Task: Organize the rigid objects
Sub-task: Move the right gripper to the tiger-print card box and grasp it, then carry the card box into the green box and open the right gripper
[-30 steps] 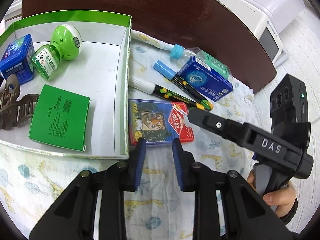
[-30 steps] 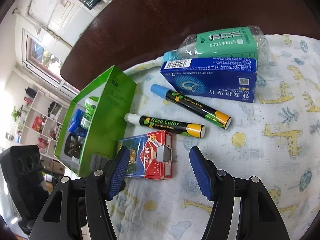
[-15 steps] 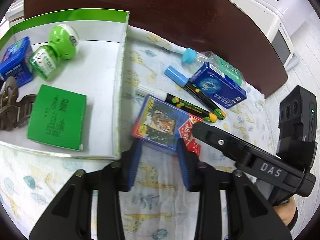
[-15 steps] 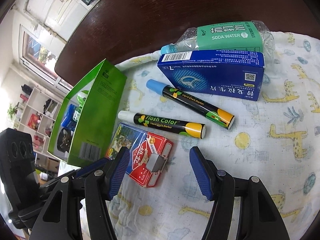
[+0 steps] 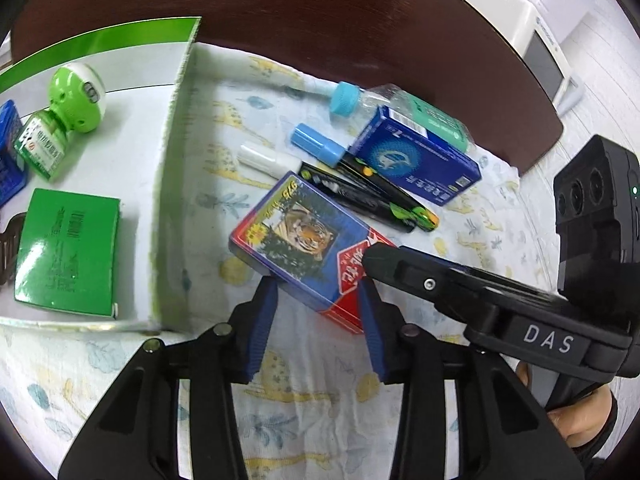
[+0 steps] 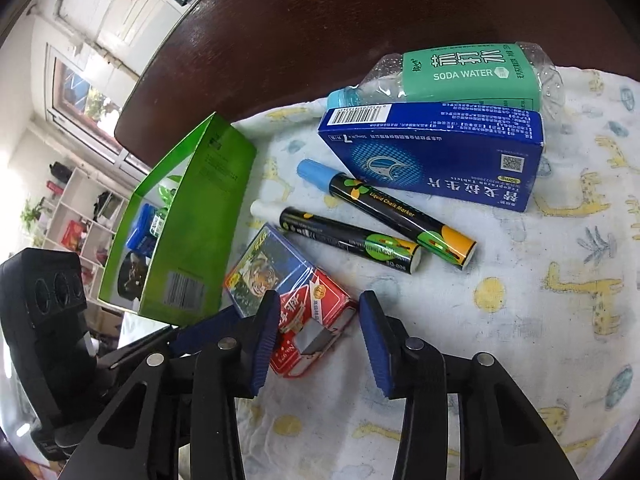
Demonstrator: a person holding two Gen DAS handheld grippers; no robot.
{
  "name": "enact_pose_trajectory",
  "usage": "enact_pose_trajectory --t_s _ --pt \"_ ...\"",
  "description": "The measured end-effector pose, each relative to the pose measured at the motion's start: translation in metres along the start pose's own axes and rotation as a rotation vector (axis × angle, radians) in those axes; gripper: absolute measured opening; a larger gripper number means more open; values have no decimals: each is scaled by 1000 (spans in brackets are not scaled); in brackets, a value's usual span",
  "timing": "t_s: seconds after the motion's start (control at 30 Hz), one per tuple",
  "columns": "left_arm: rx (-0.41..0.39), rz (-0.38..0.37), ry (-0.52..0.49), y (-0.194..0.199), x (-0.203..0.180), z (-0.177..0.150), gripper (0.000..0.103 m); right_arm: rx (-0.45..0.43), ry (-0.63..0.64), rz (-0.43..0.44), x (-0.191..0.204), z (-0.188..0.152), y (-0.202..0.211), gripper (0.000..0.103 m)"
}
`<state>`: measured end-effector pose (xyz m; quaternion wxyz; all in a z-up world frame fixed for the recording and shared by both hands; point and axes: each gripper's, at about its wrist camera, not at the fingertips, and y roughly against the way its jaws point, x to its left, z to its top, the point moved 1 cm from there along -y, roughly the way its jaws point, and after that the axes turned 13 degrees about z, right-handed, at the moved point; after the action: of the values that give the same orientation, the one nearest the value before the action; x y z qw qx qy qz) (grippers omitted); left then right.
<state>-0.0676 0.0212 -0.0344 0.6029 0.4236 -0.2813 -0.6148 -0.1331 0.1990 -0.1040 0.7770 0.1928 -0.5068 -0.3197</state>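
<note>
Item in hand: a flat rectangular playing-card box with a tiger picture and a red end [image 5: 308,240], tilted, one end raised off the giraffe-print white cloth [image 6: 520,320] that covers the tabletop.
Left gripper [image 5: 316,320]: jaws partly open, set at either side of the box's near red end; firm contact cannot be told.
Right gripper [image 6: 320,332]: jaws partly open, the red end lying between them; nothing is seen to be clamped.
Destination (judged): the green-walled, white-floored cardboard tray [image 5: 176,80], just beside the box, where 1 flat green carton [image 5: 66,252] and 1 green round-capped bottle [image 5: 76,98] are already kept.
Neighbours: 2 black chalk markers [image 6: 380,216], touching the box's far edge; 1 blue cardboard medicine box [image 6: 440,156] beyond.
Risk 1: slippage is likely, since only a corner is spanned.
Risk 2: the markers may be rolled if the box is dragged.
Risk 3: the tray wall may be struck if the lift is kept low.
</note>
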Motion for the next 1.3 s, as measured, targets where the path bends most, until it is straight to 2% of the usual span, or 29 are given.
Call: enact_pose_trajectory --t_s 0.13,0.23,0.3,0.33,0.43,0.5,0.6,0.8,0.97,1.3 --pt "8 -14 -19 2 -1 -3 37 24 25 -8 3 -6 9 39" --pt "12 0 28 2 8 2 36 33 -43 77 -8 0 12 39" --pt "19 2 73 -1 15 5 36 7 -22 45 -11 9 13 39" --pt "32 -13 93 -3 17 6 36 11 -9 39 -10 14 10 39" --pt "35 -22 126 -6 19 9 36 57 -14 109 -8 23 -8 39" --pt "27 -16 126 -6 17 10 35 62 -6 105 -6 23 -18 39" --pt "8 -8 69 -3 7 7 31 54 12 52 3 15 -18 34" --pt "-15 8 -28 5 -14 -2 31 16 -35 25 0 -5 0 30" --pt "-69 19 -64 23 -20 -4 31 -16 -63 45 2 -9 11 30" --pt "-205 48 -69 70 -5 5 31 -73 8 108 42 6 21 30"
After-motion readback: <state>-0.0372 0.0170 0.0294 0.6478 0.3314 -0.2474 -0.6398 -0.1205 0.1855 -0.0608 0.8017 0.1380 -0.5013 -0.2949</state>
